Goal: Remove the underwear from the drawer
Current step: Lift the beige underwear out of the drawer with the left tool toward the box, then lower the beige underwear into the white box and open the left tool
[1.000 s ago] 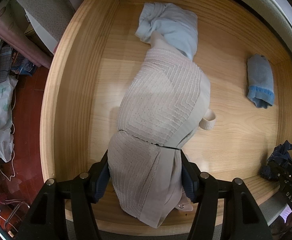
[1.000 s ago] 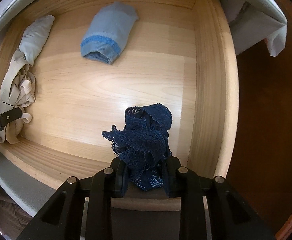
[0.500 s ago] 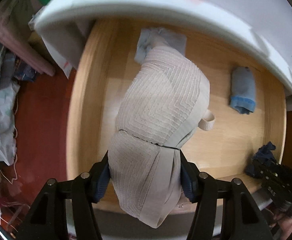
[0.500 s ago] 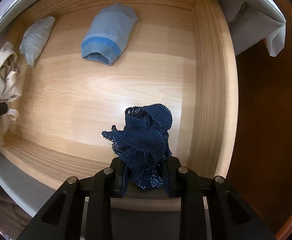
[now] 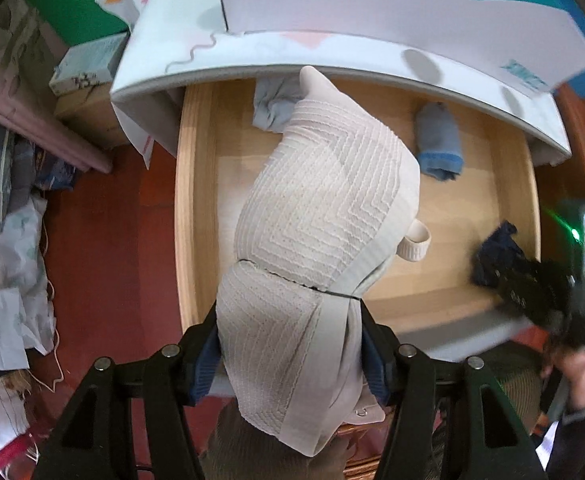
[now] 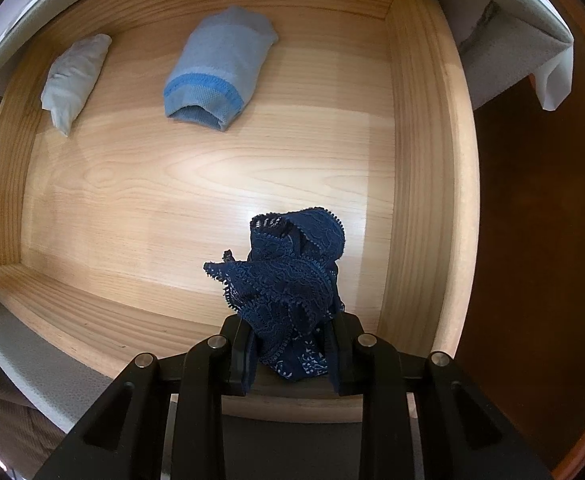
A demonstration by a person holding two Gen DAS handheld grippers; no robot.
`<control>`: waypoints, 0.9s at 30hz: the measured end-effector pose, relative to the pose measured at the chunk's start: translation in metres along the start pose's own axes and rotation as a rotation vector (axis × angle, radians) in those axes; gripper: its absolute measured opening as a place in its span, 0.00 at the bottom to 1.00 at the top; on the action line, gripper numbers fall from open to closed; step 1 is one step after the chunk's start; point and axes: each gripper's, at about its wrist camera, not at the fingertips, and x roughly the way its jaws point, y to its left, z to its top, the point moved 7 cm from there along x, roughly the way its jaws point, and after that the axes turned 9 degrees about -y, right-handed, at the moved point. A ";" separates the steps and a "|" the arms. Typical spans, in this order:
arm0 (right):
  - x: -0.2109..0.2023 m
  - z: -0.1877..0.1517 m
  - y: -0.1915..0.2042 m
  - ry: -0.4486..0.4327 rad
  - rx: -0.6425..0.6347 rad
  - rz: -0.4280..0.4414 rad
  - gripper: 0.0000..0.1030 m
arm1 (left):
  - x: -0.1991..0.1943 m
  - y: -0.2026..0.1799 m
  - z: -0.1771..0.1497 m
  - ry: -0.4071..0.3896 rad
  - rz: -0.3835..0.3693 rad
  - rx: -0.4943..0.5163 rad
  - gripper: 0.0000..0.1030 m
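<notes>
My left gripper point(image 5: 290, 354) is clamping its jaws on the beige ribbed underwear point(image 5: 324, 216), which is draping limp and light above the drawer point(image 5: 186, 216); I judge a bunched pinch through its thick band suits such soft cloth. My right gripper point(image 6: 292, 354) is pinching the navy lace underwear point(image 6: 288, 280), flimsy and snag-prone, low near the drawer's front right corner. Compared with a second ago, my left is rising well clear while my right is staying put.

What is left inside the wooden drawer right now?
Inside the wooden drawer: a rolled blue garment and a pale grey roll. The beige ribbed garment hides part of the floor.
</notes>
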 end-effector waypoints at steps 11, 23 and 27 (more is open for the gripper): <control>-0.003 0.001 -0.001 -0.001 -0.002 -0.008 0.24 | -0.090 -0.001 -0.003 -0.199 -0.089 0.065 0.59; -0.003 0.001 -0.001 -0.001 -0.007 -0.013 0.24 | -0.219 0.005 0.111 -0.644 -0.021 0.015 0.59; -0.004 0.001 -0.001 -0.004 -0.011 -0.014 0.24 | -0.217 -0.002 0.158 -0.668 -0.011 0.006 0.59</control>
